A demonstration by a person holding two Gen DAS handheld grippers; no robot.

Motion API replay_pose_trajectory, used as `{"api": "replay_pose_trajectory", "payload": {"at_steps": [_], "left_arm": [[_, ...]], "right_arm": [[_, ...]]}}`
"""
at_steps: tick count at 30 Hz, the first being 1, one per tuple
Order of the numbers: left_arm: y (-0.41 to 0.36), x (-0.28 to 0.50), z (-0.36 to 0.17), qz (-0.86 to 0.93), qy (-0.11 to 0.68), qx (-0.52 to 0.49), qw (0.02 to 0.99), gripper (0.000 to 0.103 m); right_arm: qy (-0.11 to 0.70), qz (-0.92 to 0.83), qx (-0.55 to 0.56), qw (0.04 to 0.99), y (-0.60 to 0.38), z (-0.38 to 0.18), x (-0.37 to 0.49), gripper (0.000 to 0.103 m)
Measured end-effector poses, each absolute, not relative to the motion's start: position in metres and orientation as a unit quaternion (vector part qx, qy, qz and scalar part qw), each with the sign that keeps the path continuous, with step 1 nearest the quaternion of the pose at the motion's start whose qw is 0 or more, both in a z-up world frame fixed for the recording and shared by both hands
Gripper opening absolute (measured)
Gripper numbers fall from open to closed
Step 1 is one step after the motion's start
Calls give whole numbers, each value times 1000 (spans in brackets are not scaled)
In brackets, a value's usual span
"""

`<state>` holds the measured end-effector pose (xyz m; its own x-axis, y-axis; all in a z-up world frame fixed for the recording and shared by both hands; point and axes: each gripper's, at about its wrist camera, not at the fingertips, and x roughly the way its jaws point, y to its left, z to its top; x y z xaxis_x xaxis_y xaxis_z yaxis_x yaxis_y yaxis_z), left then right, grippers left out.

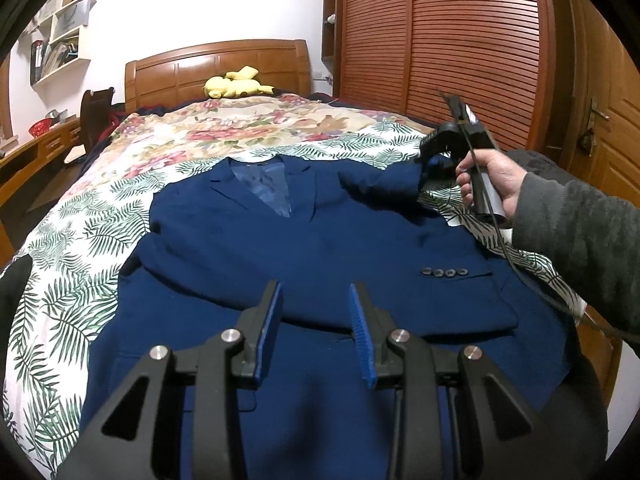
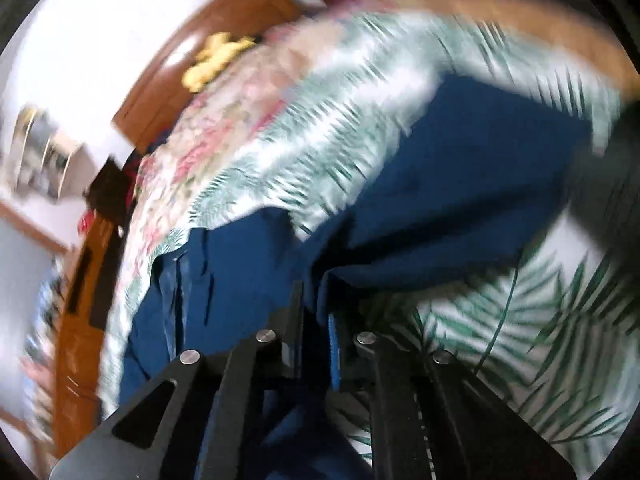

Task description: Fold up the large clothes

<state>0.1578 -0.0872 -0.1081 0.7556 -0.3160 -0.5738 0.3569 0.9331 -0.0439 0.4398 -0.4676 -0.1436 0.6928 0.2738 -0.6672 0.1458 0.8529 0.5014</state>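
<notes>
A navy blue suit jacket (image 1: 320,240) lies front up on the bed, collar toward the headboard, with one sleeve folded across its body and its cuff buttons (image 1: 444,272) showing. My left gripper (image 1: 316,292) hovers over the jacket's lower part, open, with nothing between its blue pads. At the right, a hand (image 1: 492,176) holds my right gripper (image 1: 426,168), shut on a lifted bunch of jacket cloth near the far right shoulder. The blurred right wrist view shows blue fabric (image 2: 460,184) pinched between that gripper's (image 2: 316,284) fingers.
The bed has a leaf-print cover (image 1: 80,240) and a floral quilt (image 1: 224,128). A yellow plush toy (image 1: 236,82) sits by the wooden headboard (image 1: 216,64). A slatted wardrobe (image 1: 440,40) stands at the right, a desk (image 1: 36,148) and chair (image 1: 96,116) at the left.
</notes>
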Motion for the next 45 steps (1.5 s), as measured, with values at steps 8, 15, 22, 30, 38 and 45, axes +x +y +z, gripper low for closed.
{"api": "replay_pose_trajectory", "payload": {"at_steps": [8, 15, 22, 30, 38, 45], "left_arm": [[-78, 159, -104, -173, 297, 25, 939, 32], [-77, 157, -103, -168, 295, 25, 940, 32], [-83, 158, -107, -163, 301, 36, 939, 32], [-90, 159, -115, -163, 309, 49, 936, 32], [-94, 162, -116, -171, 309, 50, 934, 32], [-92, 162, -117, -169, 311, 51, 934, 32]], "right_arm": [[352, 218, 22, 910, -344, -81, 339, 28], [392, 192, -17, 899, -351, -106, 299, 52], [393, 109, 25, 913, -408, -107, 341, 56], [465, 74, 195, 860, -468, -169, 404, 56], [483, 69, 264, 832, -470, -192, 430, 56], [469, 58, 240, 848, -456, -185, 446, 5]]}}
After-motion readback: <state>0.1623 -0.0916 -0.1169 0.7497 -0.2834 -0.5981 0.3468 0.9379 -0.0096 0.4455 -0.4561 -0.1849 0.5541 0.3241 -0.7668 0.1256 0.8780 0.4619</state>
